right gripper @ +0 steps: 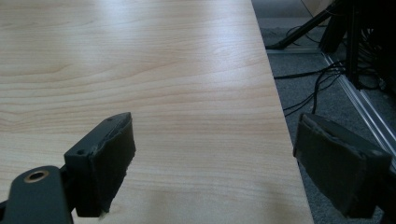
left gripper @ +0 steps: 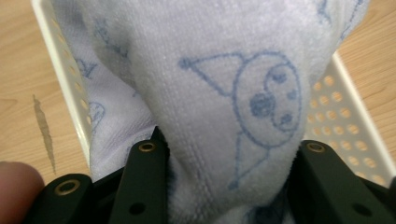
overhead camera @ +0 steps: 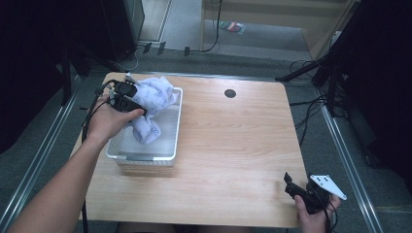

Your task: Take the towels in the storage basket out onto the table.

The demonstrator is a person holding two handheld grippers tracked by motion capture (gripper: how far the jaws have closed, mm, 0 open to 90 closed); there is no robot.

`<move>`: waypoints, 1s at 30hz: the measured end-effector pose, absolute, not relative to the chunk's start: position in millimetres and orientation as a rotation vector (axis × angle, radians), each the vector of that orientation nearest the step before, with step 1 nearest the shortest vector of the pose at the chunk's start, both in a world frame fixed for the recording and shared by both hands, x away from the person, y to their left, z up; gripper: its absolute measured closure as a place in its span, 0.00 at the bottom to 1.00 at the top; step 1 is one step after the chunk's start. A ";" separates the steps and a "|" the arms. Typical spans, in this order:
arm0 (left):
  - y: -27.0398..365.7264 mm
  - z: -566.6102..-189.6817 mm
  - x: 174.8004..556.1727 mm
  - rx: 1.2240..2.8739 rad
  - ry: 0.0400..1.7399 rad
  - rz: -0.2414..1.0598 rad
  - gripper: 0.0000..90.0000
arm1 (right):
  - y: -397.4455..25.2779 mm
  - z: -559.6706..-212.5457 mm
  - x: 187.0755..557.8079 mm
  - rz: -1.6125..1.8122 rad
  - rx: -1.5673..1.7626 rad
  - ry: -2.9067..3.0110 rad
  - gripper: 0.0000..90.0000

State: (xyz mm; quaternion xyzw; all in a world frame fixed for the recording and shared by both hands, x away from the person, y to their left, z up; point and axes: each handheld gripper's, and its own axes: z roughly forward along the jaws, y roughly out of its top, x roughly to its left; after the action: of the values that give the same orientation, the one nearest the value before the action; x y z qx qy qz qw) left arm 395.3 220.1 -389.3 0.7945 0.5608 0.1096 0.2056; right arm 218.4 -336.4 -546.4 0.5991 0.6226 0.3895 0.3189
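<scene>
Left gripper (overhead camera: 137,108) at upper left clamps the pale blue printed towel (overhead camera: 154,104) over the white basket (overhead camera: 176,131) – likely lifting it out – right gripper (overhead camera: 297,190) idles wide, empty, lower right.

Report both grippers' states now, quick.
Left gripper: jaws shut on the towel over the white basket.
Right gripper: jaws open, holding nothing, above the table.
</scene>
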 end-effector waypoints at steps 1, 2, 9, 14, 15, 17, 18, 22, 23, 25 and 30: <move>219.8 -385.3 395.2 2.207 1.560 0.306 0.69 | -336.4 -546.5 218.4 1.024 1.575 1.637 0.14; 218.9 -381.5 395.0 2.200 1.556 0.311 0.69 | -336.4 -546.5 218.5 1.024 1.577 1.636 0.14; 208.3 -356.6 395.0 2.204 1.503 0.334 0.69 | -336.3 -546.4 218.3 1.024 1.574 1.637 0.14; 198.7 -345.5 396.4 2.204 1.481 0.349 0.69 | -336.2 -546.4 218.1 1.024 1.576 1.636 0.14; 197.0 -343.4 396.8 2.205 1.482 0.346 0.69 | -336.1 -546.4 218.1 1.024 1.575 1.636 0.14; 194.1 -340.2 397.9 2.209 1.471 0.348 0.69 | -336.1 -546.4 218.1 1.024 1.574 1.637 0.14; 192.0 -337.5 398.3 2.216 1.465 0.345 0.69 | -336.1 -546.4 218.1 1.024 1.574 1.637 0.14; 183.9 -330.1 398.8 2.214 1.443 0.352 0.68 | -335.9 -546.4 218.2 1.022 1.573 1.638 0.14; 181.6 -328.4 398.9 2.217 1.438 0.348 0.68 | -335.9 -546.4 218.2 1.021 1.572 1.638 0.14; 177.2 -325.5 399.1 2.225 1.424 0.349 0.68 | -335.9 -546.4 218.2 1.022 1.572 1.638 0.14; 164.4 -321.3 399.7 2.229 1.400 0.350 0.68 | -336.0 -546.4 218.1 1.020 1.568 1.640 0.14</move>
State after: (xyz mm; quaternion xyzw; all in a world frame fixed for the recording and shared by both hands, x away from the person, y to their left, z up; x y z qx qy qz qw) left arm 399.7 164.4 -321.3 0.8147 0.5119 0.1279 0.2406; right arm 218.1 -336.0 -546.4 0.5970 0.6242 0.3885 0.3211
